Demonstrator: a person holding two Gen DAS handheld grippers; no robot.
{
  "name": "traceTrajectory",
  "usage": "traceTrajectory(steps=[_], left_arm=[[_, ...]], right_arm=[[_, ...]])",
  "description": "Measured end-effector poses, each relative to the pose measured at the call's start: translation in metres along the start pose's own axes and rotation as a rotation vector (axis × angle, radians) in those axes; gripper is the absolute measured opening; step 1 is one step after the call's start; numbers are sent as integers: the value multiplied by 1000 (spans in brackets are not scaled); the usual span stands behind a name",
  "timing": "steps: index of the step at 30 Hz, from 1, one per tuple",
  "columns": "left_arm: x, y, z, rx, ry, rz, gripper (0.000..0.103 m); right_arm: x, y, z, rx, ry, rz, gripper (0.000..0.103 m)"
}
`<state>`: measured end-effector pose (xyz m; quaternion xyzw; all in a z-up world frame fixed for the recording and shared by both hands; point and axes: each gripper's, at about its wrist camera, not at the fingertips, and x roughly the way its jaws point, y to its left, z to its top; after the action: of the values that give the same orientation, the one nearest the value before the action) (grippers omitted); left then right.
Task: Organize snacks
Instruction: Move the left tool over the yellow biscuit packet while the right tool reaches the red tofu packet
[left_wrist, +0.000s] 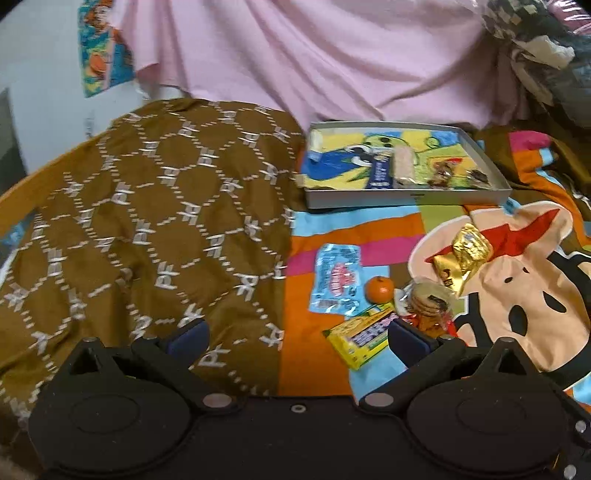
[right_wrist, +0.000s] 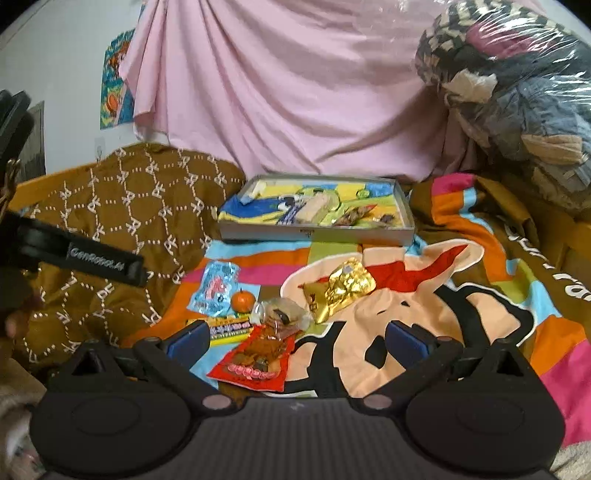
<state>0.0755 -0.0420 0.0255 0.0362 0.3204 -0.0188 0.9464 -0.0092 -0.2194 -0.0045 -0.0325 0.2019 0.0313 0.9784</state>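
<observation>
Crinkled shiny gold foil wrapper (right_wrist: 341, 291), glossy clear plastic packets (right_wrist: 216, 286), matt cardboard tray (right_wrist: 314, 233) on soft cloth blanket (right_wrist: 480, 258).

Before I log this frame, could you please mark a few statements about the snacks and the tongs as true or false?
1. Both tongs are open and hold nothing. True: left tongs and right tongs.
2. The orange fruit lies inside the tray. False: it sits on the colourful blanket, in front of the tray.
3. The gold foil packet is outside the tray. True.
4. The tray is empty. False: several snacks already lie in it.
5. The red snack packet lies nearest the right tongs. True.
</observation>
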Motion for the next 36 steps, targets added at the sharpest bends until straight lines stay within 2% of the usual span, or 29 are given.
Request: traceTrajectory(steps=[9,13,16,22,26,30,36], left_arm=[[72,8,-2,11,53,-114,102],[101,13,-4,51,90,-155,102],[121,15,0,87,117,-213,102],[144,17,10,216,75,-280,102],[158,26,15,166,91,-324,102],[167,31,17,107,108,-356,102],[172,23,17,148,119,-393,102]], right_arm=[[41,-2,1,-8,92,22,103],[65,1,2,-16,162,21,103],[85,7,3,-55,205,25,103],[124,25,1,-104,278,56,103],[149,39,-1,-129,325,55,103],[169,47,-3,-191,393,-14,103],[171,38,-9,-217,423,-28,102]])
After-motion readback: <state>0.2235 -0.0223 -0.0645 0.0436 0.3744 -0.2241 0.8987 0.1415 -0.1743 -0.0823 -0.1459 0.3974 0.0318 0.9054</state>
